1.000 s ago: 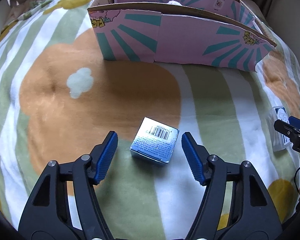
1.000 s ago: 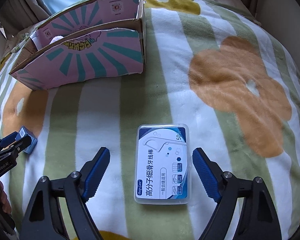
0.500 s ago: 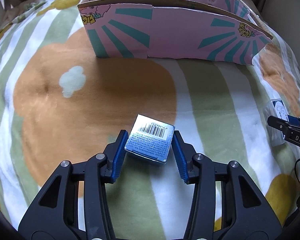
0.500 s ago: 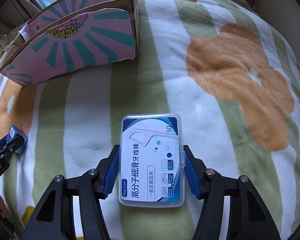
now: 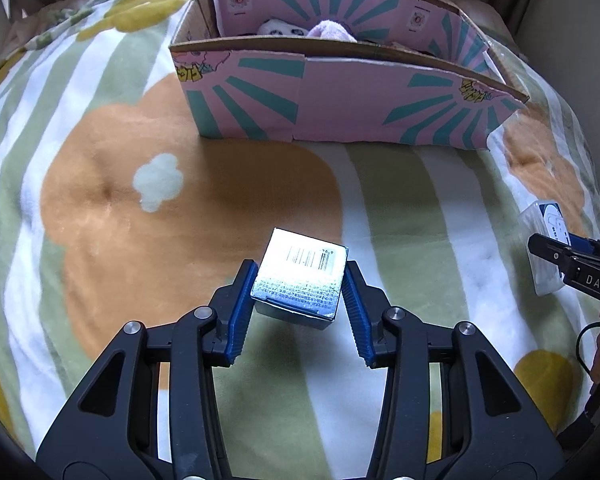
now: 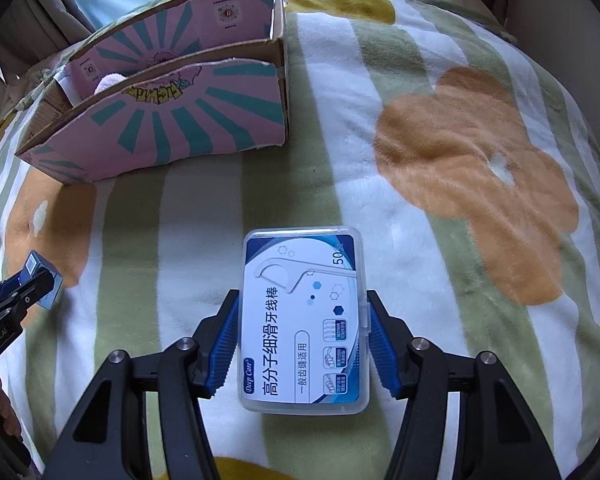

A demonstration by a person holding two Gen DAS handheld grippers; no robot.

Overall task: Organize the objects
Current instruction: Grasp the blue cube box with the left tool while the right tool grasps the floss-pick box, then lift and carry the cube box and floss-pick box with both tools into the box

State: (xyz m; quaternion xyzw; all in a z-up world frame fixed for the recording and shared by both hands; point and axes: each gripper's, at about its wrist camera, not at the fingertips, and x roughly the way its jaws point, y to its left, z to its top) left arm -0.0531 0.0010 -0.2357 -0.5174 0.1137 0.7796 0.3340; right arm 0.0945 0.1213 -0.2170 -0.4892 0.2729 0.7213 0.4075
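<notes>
On the blanket (image 5: 100, 216) a cardboard box (image 5: 340, 104) stands at the far side, with soft items (image 5: 328, 30) in its rear compartment. Nearer, the small carton (image 5: 300, 276) sits between the left gripper (image 5: 299, 285) fingers; to its right, well apart, the floss case (image 6: 302, 320) sits between the right gripper (image 6: 303, 334) fingers.

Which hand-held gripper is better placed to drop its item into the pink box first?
Probably the left hand-held gripper: its small box faces the pink box's long open side directly. The right hand-held gripper, holding the floss case, sits off the box's end.
</notes>
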